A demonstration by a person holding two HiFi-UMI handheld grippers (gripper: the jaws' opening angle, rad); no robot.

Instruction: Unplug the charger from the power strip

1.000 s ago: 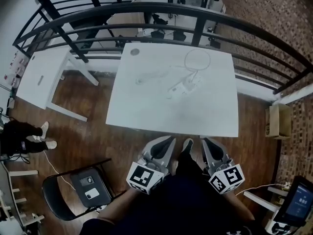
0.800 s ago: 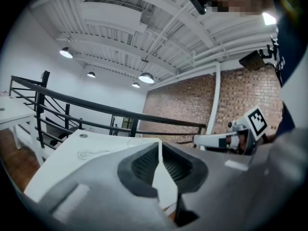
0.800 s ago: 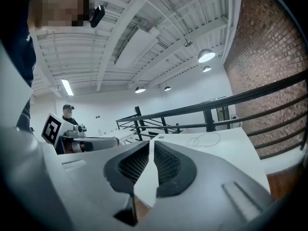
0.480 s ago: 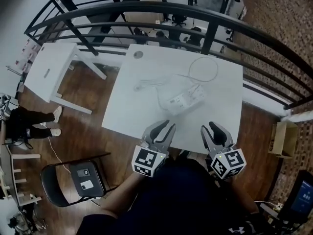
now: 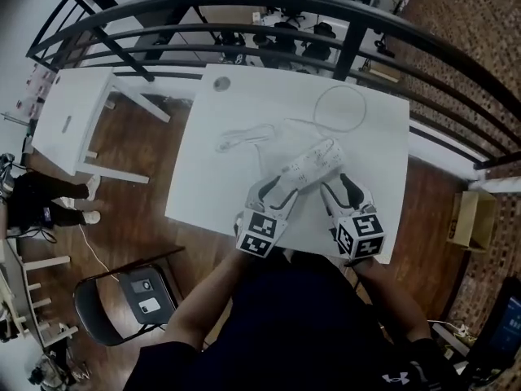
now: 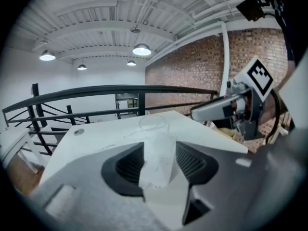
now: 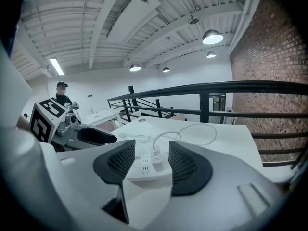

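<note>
Although both claws are at the power strip (image 5: 313,163), the charger (image 7: 156,159) sits in its socket. So I judge that the approach is done and the pull itself is all left to do. The right claw (image 7: 153,165) is wide. Its jaws stand one on each side of the charger and do not seem to touch it, and the strip lies just under them. The left claw (image 6: 156,165) is wide too. One end of the strip runs between its jaws and nearly fills the gap, but it does not look clamped yet. In the head view both claws come in from the near edge of the bench (image 5: 212,169), the left claw at the strip's near end and the right claw just beside it, at the strip's near long side. From the charger a white cable (image 5: 340,108) goes away and makes a loop on the far part of the bench. A second thin cable (image 5: 240,139) lies to the left of the strip. In my judgement, the left claw has yet to close on the strip to keep it down. The right claw has yet to close on the charger and draw it straight out.
</note>
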